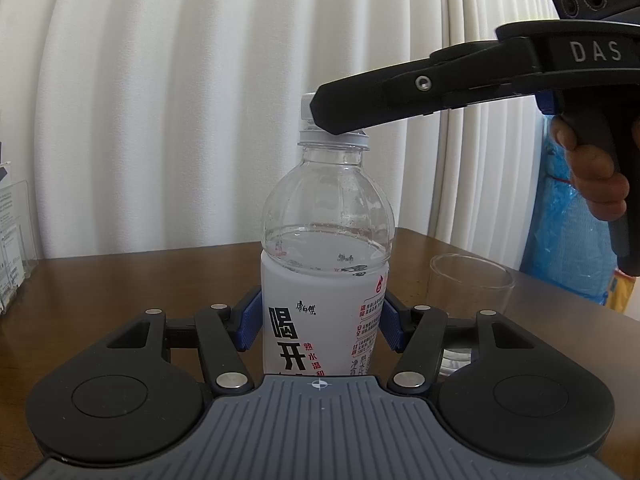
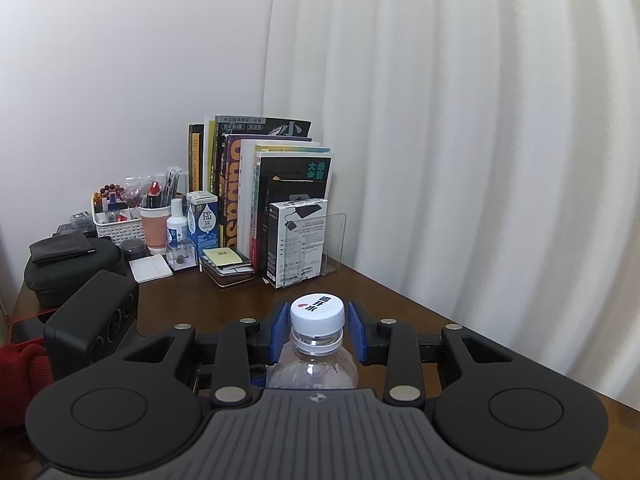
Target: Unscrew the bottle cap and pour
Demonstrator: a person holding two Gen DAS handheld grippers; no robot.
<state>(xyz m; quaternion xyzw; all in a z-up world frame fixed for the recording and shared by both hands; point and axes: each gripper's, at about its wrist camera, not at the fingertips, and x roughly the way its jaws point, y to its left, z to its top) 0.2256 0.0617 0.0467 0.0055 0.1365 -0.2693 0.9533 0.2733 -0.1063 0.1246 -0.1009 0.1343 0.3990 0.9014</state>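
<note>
Books and desk clutter stand at the far left of the table, clear of the work. Nearer the middle, the left tool has its blue pads pressed against both sides of the bottle, pinching its labelled body upright on the table. Above, the right tool brackets the white cap, its pads spread just beside it with a thin gap showing on each side. The cap sits on the neck. To the right, the clear glass stands near the bottle and looks empty. Water fills the bottle to its shoulder, so pouring remains. A seated cap fits either unscrewing about to start or a release between twists.
</note>
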